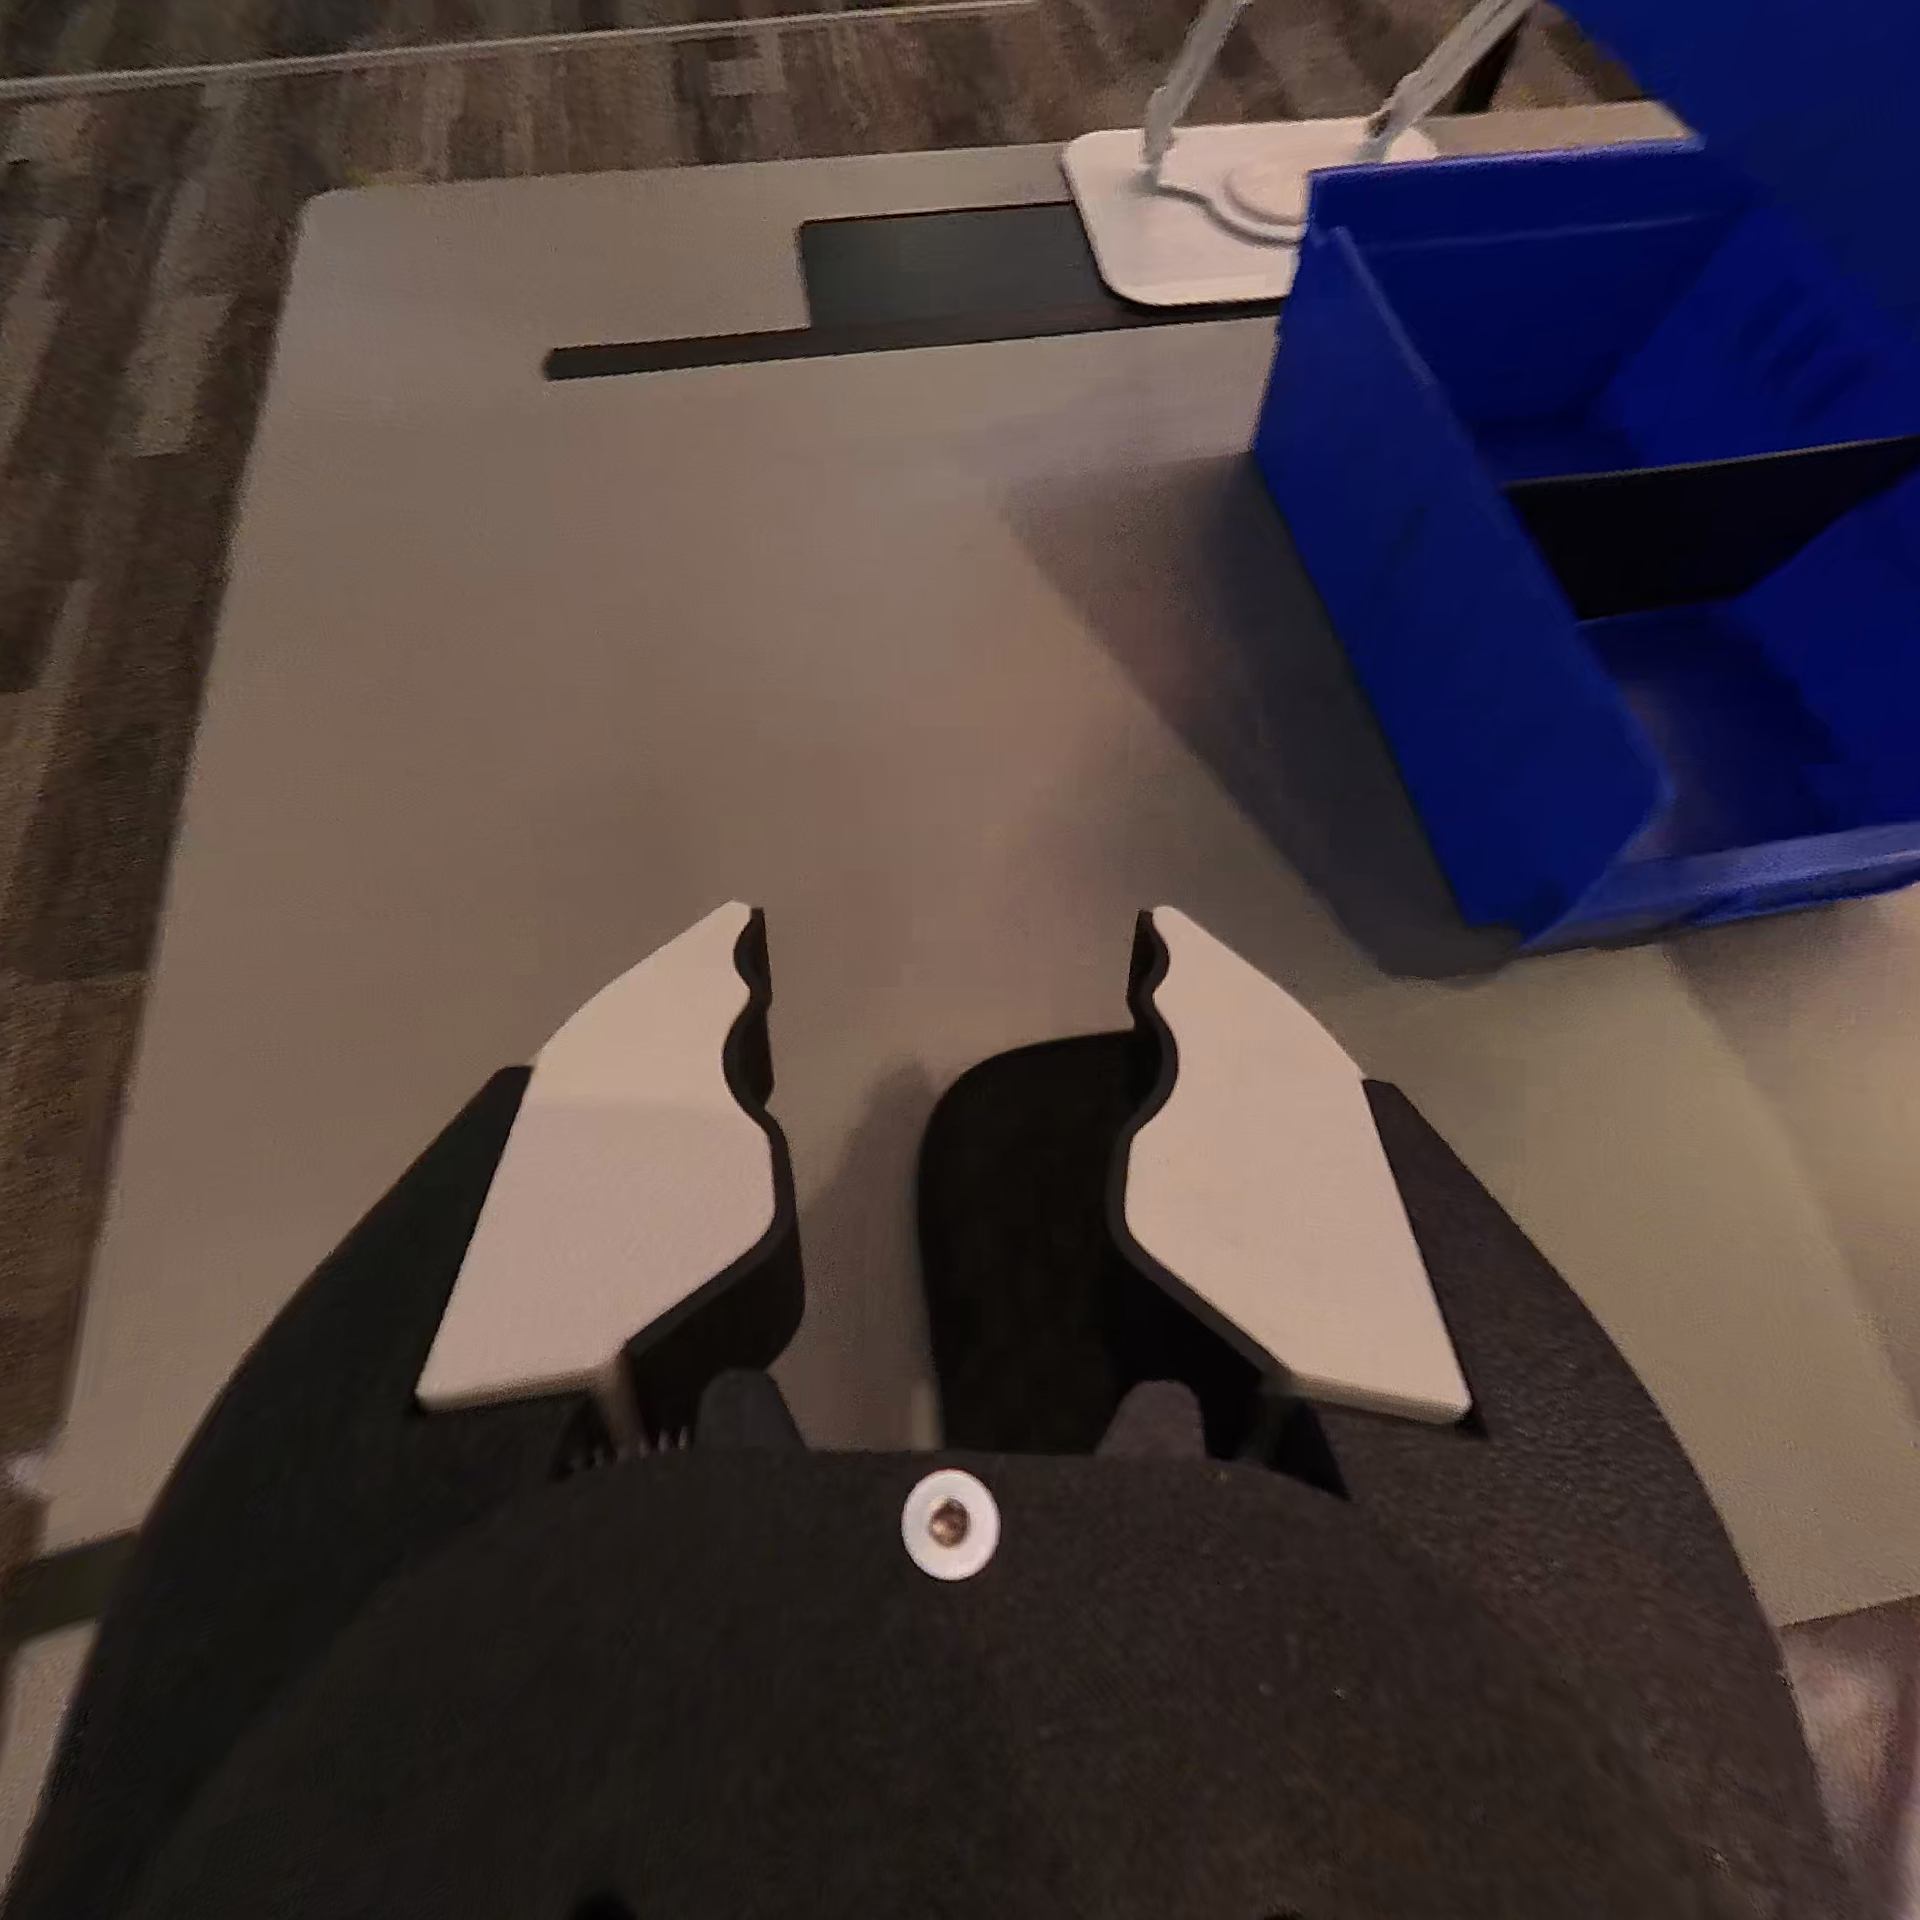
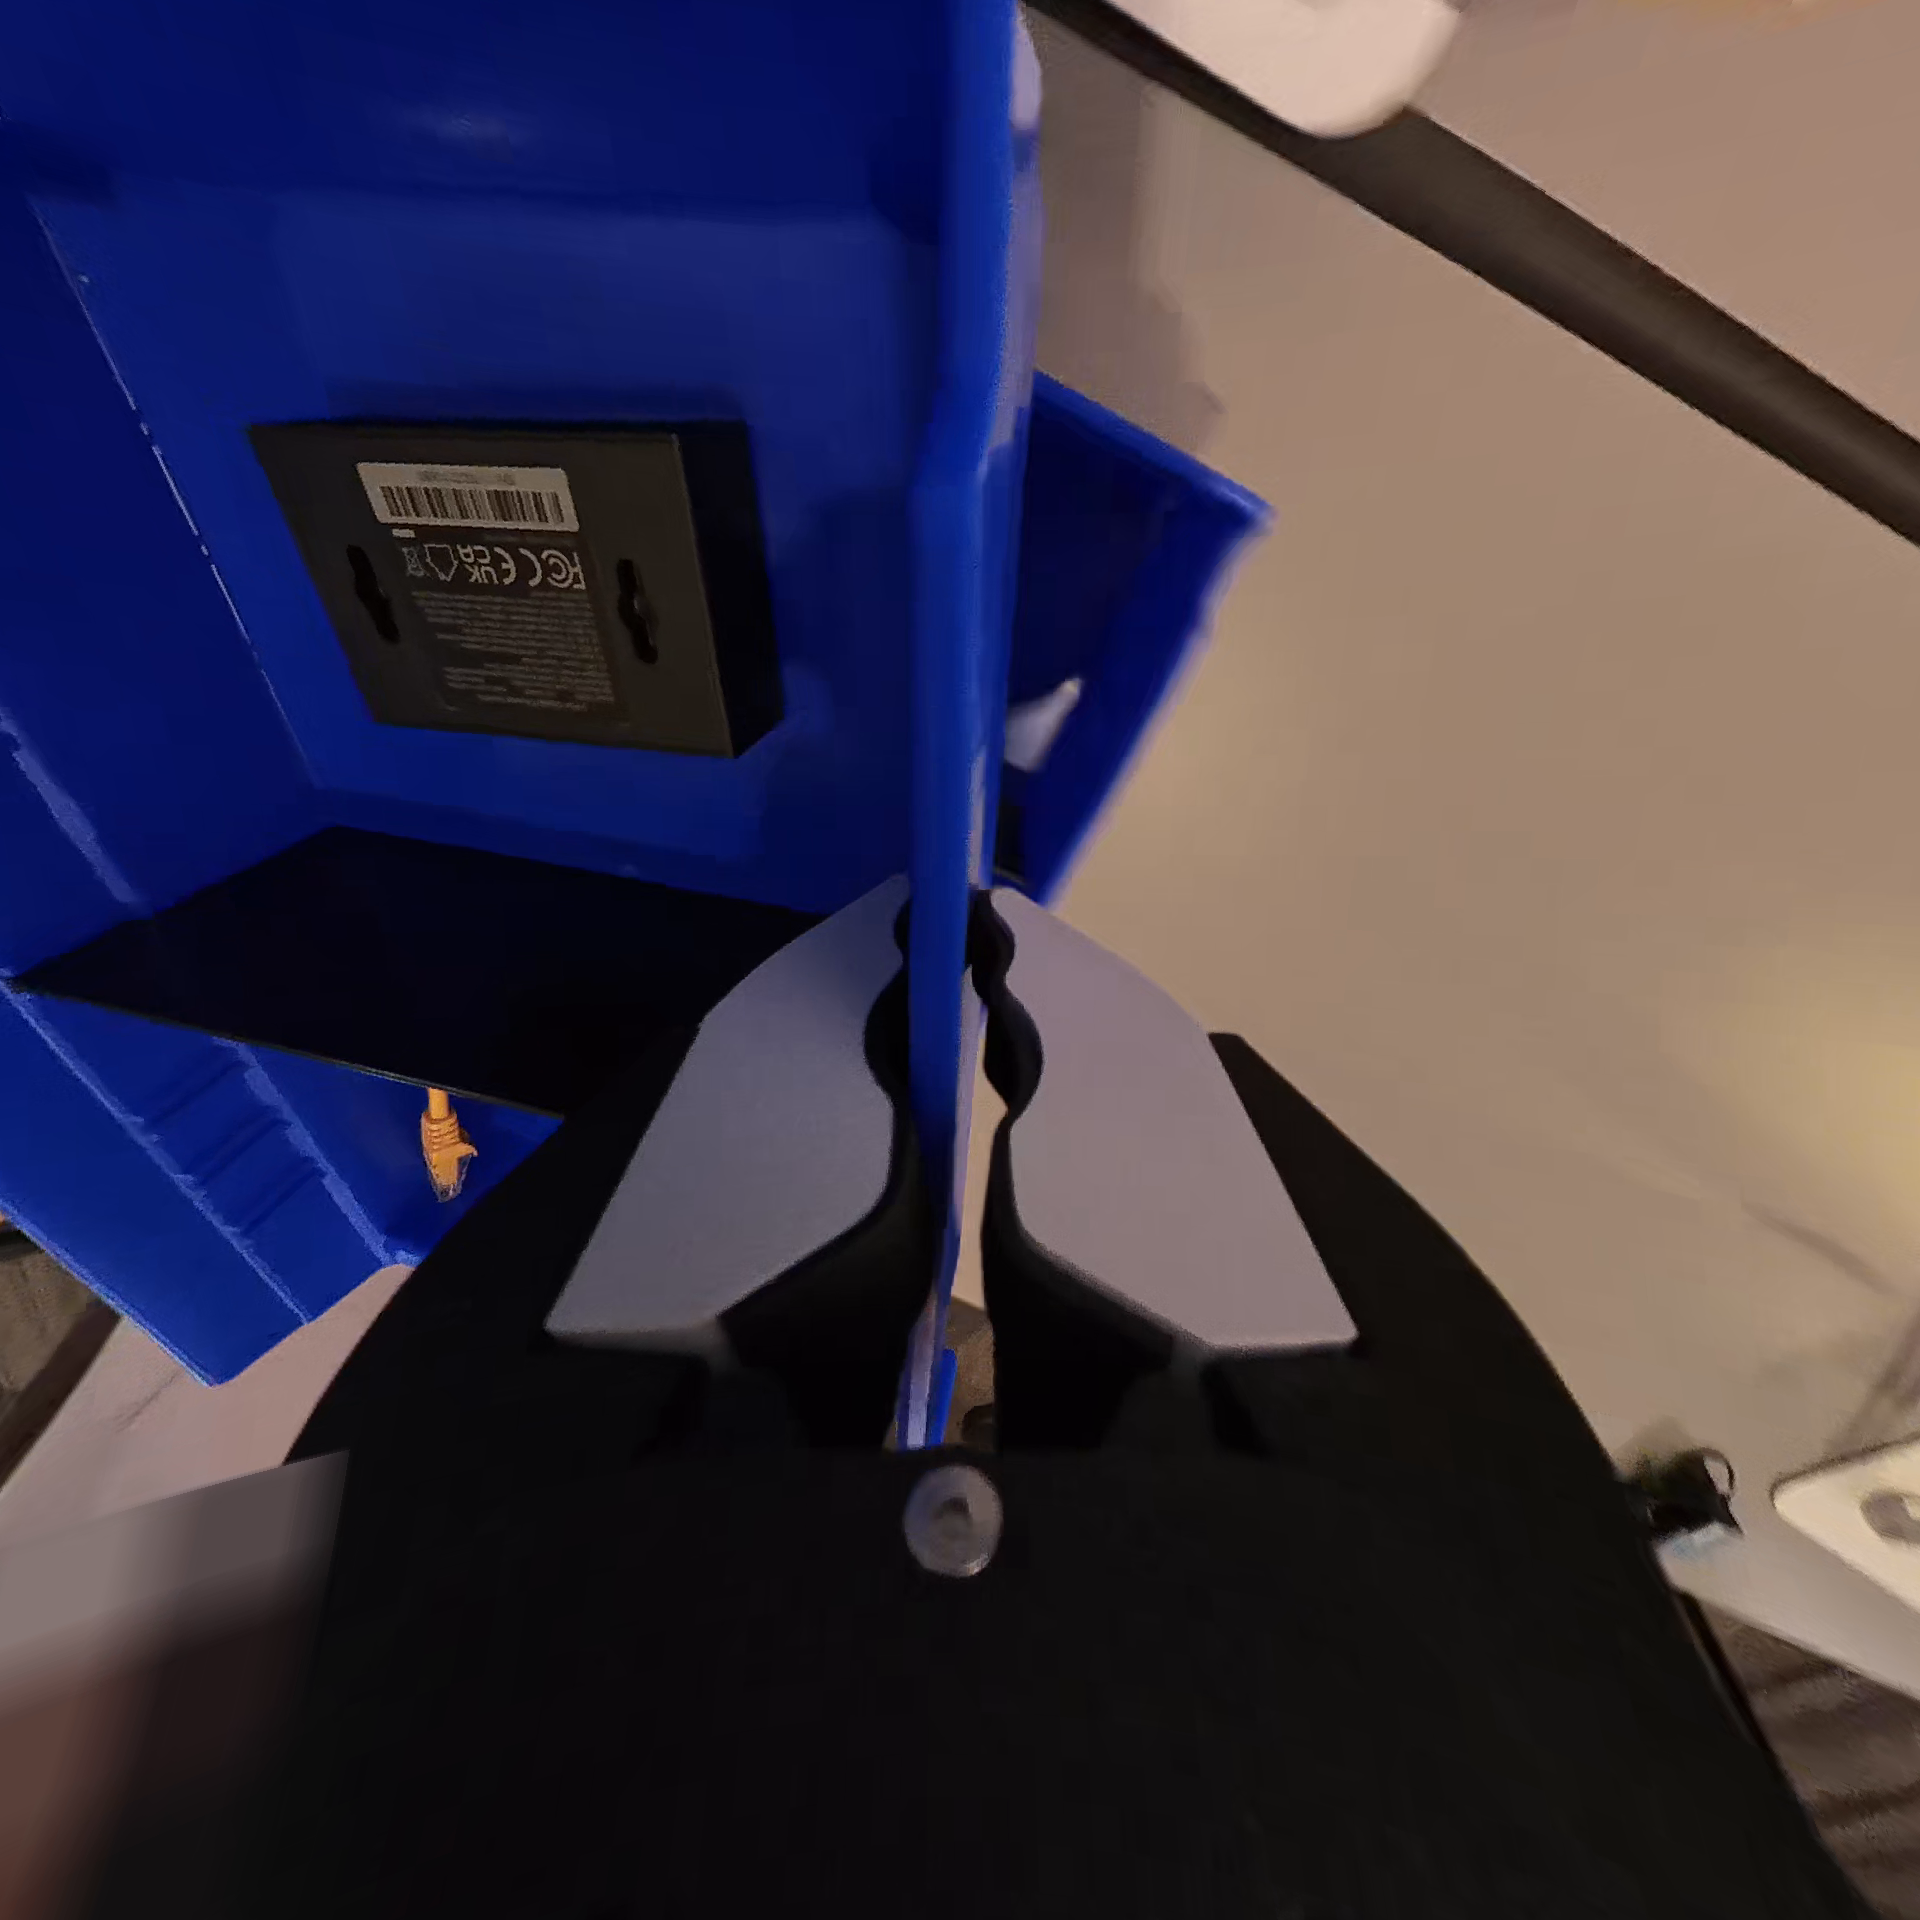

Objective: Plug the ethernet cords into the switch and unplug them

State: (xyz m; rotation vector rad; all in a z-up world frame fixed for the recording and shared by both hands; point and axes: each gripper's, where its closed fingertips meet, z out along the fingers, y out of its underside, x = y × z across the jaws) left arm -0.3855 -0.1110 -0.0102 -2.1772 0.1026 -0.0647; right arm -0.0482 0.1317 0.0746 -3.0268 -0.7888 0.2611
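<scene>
My right gripper is shut on the side wall of a blue plastic bin and holds it tilted. Inside the bin a black network switch lies underside up, with a white barcode sticker on it. A black divider crosses the bin. Below it shows an orange ethernet plug; its cord is hidden. My left gripper is open and empty above the grey table, left of the blue bin.
The grey table has a black cable slot near its far edge. A white stand base sits at the back beside the bin. Patterned carpet lies beyond the table's left edge. Another white base shows at the right. My right fingertips sit around 45 centimetres from my left ones.
</scene>
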